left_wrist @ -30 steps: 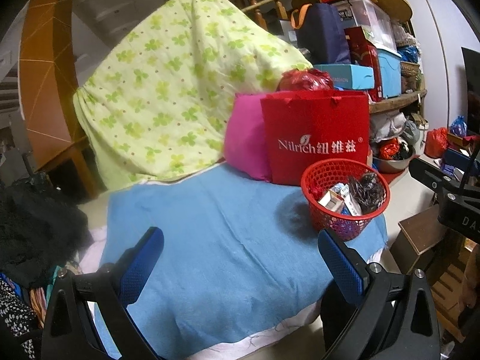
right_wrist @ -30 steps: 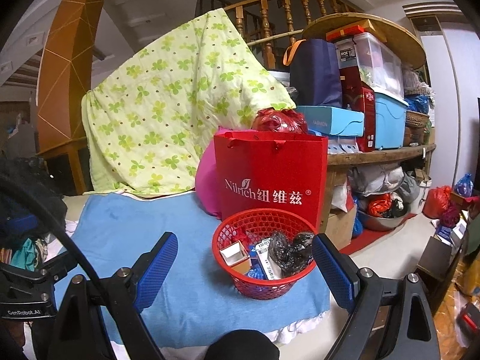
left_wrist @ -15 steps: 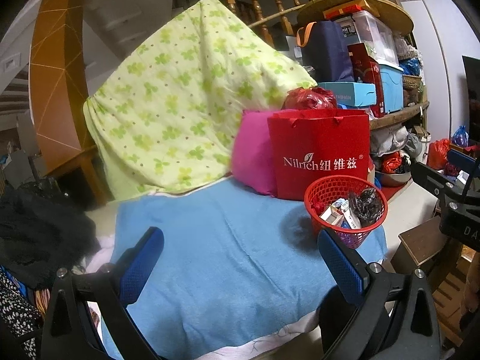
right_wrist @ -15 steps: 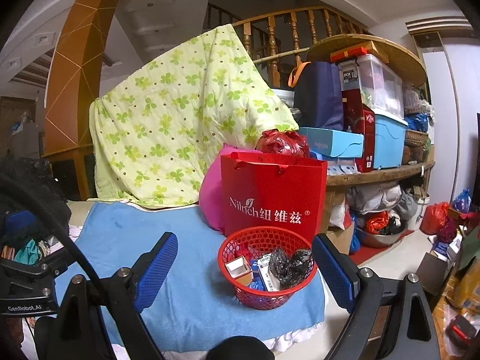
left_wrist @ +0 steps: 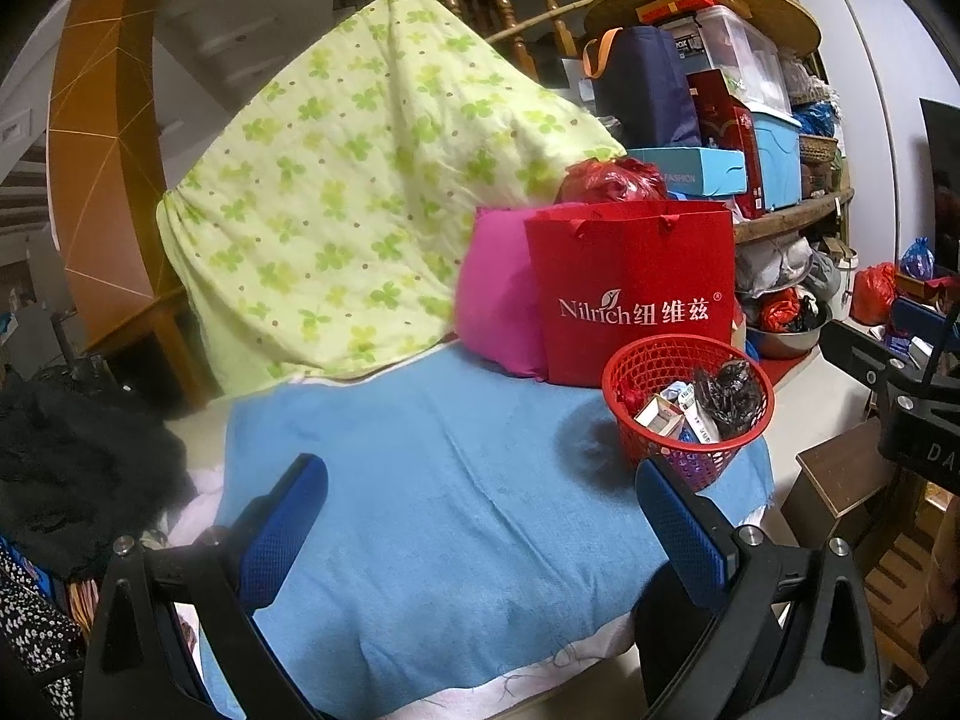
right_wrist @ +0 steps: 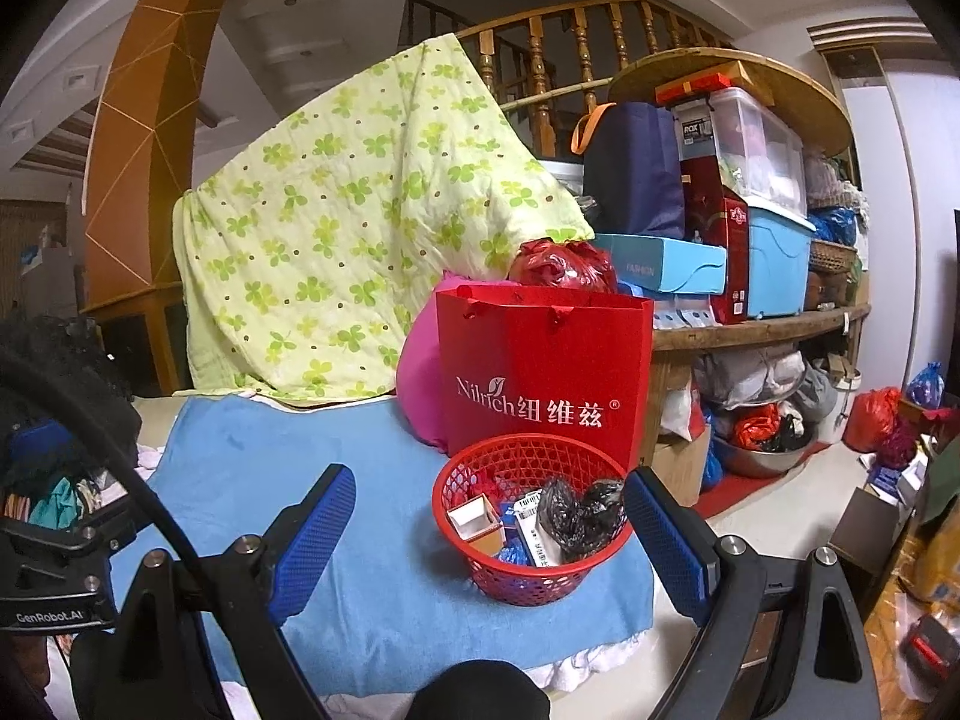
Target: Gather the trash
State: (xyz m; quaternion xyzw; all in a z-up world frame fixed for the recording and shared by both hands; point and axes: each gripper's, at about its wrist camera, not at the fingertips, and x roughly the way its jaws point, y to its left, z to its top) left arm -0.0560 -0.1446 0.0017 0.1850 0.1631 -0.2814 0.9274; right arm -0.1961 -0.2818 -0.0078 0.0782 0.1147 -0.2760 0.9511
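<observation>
- Two handheld grippers with black frames and blue textured pads hover over a blue terry cloth (left_wrist: 456,516) spread on a bed-like surface; both sets of jaws are released, spread wide, with nothing between them.
- Left gripper (left_wrist: 480,516) fills the bottom of the left wrist view, its pads standing at lower left and lower right of the frame above bare blue cloth.
- Right gripper (right_wrist: 486,540) fills the bottom of the right wrist view; the round red plastic mesh basket (right_wrist: 528,462) sits between and beyond its pads, apart from them.
- That basket rests on the cloth near its right-hand corner, at centre right in the left wrist view (left_wrist: 687,360).
- Trash lies inside the basket: a crumpled black plastic wrapper (right_wrist: 579,510), a small white-and-brown carton (right_wrist: 477,519), and a white printed packet (right_wrist: 534,525) just beside the wrapper.
- Just behind the basket stands an upright red paper shopping bag with white lettering (right_wrist: 540,372), and a knotted red plastic bag (right_wrist: 561,264) pokes above its top edge.
- Left of the shopping bag a magenta cushion (right_wrist: 420,384) leans against it.
- Behind, in the upper centre of the frame, a pale green quilt with a clover print (right_wrist: 360,228) hangs draped over a wooden stair railing (right_wrist: 540,60).
- At the right, wooden shelves (right_wrist: 762,324) carry boxes and plastic bins.
</observation>
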